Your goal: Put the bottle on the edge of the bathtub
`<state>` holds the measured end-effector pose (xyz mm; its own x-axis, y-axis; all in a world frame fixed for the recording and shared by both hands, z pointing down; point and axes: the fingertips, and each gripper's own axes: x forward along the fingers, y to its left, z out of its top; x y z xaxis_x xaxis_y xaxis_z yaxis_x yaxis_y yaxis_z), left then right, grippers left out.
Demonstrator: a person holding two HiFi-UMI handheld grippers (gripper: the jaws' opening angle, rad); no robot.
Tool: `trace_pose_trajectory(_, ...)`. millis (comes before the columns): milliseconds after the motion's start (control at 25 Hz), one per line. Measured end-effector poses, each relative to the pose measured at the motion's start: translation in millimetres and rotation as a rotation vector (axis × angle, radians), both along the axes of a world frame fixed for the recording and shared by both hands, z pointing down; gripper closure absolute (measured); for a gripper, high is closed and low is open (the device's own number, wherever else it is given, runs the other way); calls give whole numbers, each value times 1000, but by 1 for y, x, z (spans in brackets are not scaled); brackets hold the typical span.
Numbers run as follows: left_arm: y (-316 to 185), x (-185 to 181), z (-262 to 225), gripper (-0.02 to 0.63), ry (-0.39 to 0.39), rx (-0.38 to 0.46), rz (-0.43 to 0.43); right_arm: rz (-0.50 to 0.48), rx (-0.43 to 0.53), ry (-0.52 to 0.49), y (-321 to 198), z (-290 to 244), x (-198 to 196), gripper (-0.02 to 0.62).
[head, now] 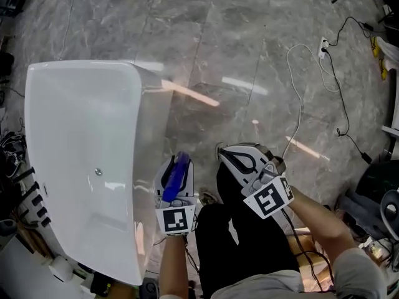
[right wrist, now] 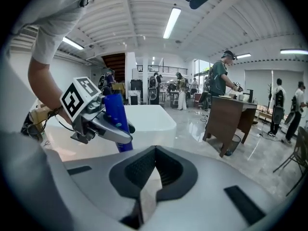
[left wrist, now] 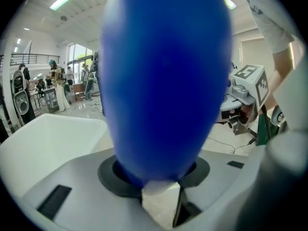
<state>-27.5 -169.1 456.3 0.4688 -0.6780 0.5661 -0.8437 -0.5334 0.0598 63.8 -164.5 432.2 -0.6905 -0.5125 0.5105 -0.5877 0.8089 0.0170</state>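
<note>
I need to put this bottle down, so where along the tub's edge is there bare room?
The bathtub rim beside the bottle, its long right side, is bare end to end; so is the far short end. The left side is crowded by dark fittings.

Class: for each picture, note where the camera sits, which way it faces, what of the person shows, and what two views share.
Head view: on the head, facing steeply down at the bathtub; forearms, trousers, left gripper and right gripper show.
Left gripper view: on the left gripper, facing along jaws shut on the blue bottle; the right forearm shows.
Right gripper view: on the right gripper, facing over shut, empty jaws at the left gripper; the left forearm shows.
Shared: all three show the blue bottle and bathtub.
</note>
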Motion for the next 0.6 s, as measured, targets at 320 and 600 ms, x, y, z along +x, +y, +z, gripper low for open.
trace_pose_trajectory(320,-9,-4,99,433,-65,-2,22,-21,-46,-7,-2,108,3,589)
trace_pose_trajectory(600,-12,-8,178,434,-70,6,41,-1,-62,11,12,180,6,589)
